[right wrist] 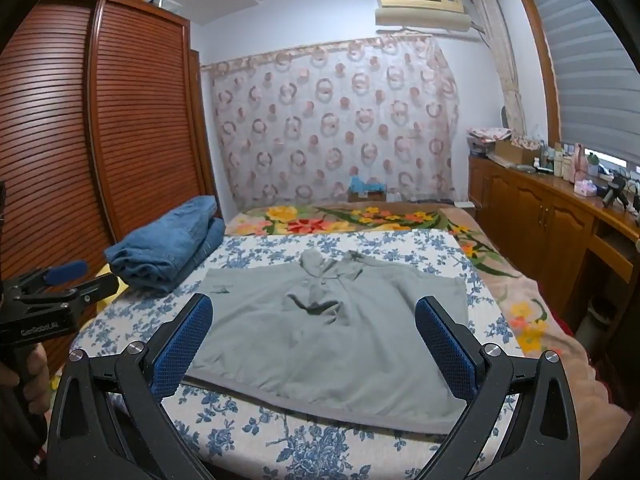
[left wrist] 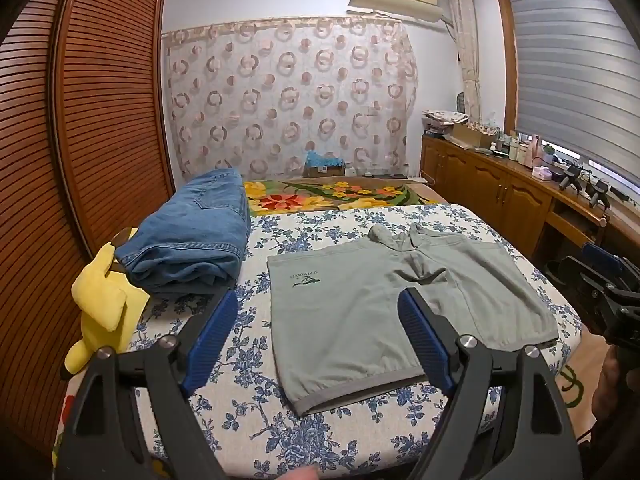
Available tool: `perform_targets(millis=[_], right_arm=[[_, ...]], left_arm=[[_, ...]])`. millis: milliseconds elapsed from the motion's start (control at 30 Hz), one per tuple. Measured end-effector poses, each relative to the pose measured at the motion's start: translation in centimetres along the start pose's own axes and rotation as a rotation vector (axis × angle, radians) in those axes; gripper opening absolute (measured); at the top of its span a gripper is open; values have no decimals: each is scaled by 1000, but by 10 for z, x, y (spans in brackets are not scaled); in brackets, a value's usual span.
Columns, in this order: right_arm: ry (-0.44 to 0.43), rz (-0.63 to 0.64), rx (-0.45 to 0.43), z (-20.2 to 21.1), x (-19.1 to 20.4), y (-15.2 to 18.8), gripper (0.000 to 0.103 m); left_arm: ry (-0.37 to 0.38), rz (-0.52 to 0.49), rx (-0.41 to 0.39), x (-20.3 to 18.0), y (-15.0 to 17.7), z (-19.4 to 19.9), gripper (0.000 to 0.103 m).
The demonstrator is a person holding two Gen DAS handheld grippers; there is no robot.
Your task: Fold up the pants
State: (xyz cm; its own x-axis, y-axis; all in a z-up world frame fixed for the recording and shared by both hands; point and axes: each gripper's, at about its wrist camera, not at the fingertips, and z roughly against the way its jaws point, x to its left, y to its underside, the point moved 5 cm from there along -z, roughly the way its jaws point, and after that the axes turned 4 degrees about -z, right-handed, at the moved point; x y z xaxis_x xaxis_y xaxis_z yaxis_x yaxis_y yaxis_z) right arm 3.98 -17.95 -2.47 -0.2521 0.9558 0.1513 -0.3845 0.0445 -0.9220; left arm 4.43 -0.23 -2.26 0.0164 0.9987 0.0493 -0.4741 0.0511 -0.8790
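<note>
The grey pants (left wrist: 380,312) lie spread flat on the bed (left wrist: 256,412), straight ahead of both grippers, waistband toward the grippers and a bunched fold of cloth at their far edge; a small dark logo (left wrist: 305,279) shows on the side ahead-left of the left gripper (left wrist: 318,308). That gripper hangs above the near part of the pants with its blue pads wide apart, holding nothing — its right finger is seen over the grey cloth, its left finger over the flowered sheet just beside the pants. The right gripper (right wrist: 314,316) is likewise spread wide and empty, its two fingers framing the pants from above the near hem. Folded jeans (left wrist: 192,232) sit ahead and to the left of the left gripper, apart from the pants, and a yellow plush toy (left wrist: 105,300) lies against them, nearer and further left. Beyond the pants, a bright flower-print blanket (right wrist: 360,216) covers the far end of the bed.
</note>
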Motion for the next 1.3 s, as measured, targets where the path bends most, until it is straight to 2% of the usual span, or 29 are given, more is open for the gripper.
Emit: perform_targets(millis=[1300], right_arm=[[1, 0, 2, -2, -1, 2, 103]], left_arm=[[0, -4, -11, 2, -3, 6, 83]])
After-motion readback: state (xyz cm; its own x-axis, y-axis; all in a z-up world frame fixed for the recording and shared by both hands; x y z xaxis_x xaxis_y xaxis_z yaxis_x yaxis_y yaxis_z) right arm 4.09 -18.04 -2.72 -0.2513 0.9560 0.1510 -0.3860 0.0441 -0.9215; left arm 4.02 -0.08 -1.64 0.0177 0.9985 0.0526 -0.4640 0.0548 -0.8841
